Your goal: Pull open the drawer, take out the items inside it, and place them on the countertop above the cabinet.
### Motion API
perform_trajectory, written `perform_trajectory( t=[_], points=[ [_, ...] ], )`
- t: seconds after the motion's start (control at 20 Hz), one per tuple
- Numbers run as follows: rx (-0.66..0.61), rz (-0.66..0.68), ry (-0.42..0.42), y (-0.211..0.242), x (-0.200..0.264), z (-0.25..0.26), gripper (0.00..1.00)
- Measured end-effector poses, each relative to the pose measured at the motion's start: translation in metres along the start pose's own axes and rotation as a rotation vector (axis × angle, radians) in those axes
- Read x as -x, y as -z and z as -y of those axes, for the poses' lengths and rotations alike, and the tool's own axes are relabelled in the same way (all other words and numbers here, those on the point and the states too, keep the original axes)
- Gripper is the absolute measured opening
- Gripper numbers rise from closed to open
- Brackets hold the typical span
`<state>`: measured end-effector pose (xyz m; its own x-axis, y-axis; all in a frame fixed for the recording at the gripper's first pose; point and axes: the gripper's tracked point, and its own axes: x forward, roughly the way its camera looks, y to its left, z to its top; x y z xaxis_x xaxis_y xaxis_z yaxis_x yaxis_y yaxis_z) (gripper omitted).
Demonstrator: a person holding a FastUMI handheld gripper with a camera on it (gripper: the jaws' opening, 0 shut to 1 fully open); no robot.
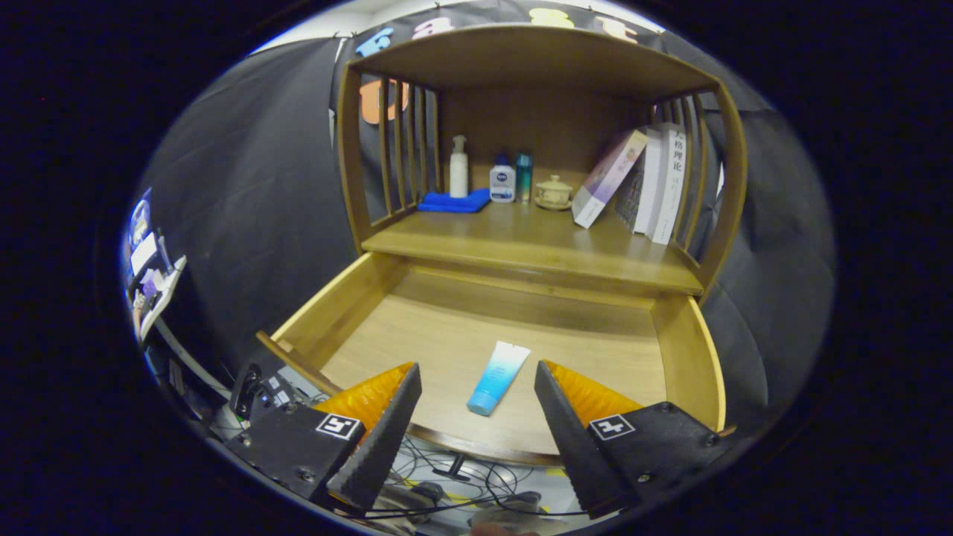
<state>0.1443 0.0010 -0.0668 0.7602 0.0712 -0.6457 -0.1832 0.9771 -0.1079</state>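
The wooden drawer (350, 298) of the cabinet stands pulled out towards me. A blue and white tube (497, 377) lies flat on the drawer floor near its front edge, cap end towards me. My gripper (476, 376) is open above the drawer's front, and the tube lies in line with the gap between the fingers, below their tips and touching neither. Above the drawer runs the wooden countertop (536, 246) under a shelf canopy.
On the countertop stand a white pump bottle (459, 167) on a blue cloth (454, 201), a small white bottle (502, 181), a teal bottle (523, 177), a lidded cup (553, 192) and leaning books (640, 186). Slatted sides flank it. Cables and devices lie on the floor below.
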Motion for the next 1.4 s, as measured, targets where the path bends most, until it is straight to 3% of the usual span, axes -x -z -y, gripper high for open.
perform_trajectory(
  t=[0.45,0.6,0.8,1.0,1.25,1.35,1.4],
  points=[
    [-0.027,-0.275,0.028,0.015,-0.086,0.014,0.97],
    [-0.092,-0.394,0.009,0.032,-0.101,0.01,0.95],
    [-0.131,-0.507,0.047,0.045,-0.117,0.013,0.92],
    [-0.128,-0.601,0.04,0.056,-0.125,0.011,0.81],
    [-0.09,-0.642,0.119,0.059,-0.127,0.019,0.72],
    [-0.083,-0.642,0.115,0.063,-0.131,0.019,0.53],
    [-0.086,-0.638,0.114,0.064,-0.131,0.019,0.52]
  ],
)
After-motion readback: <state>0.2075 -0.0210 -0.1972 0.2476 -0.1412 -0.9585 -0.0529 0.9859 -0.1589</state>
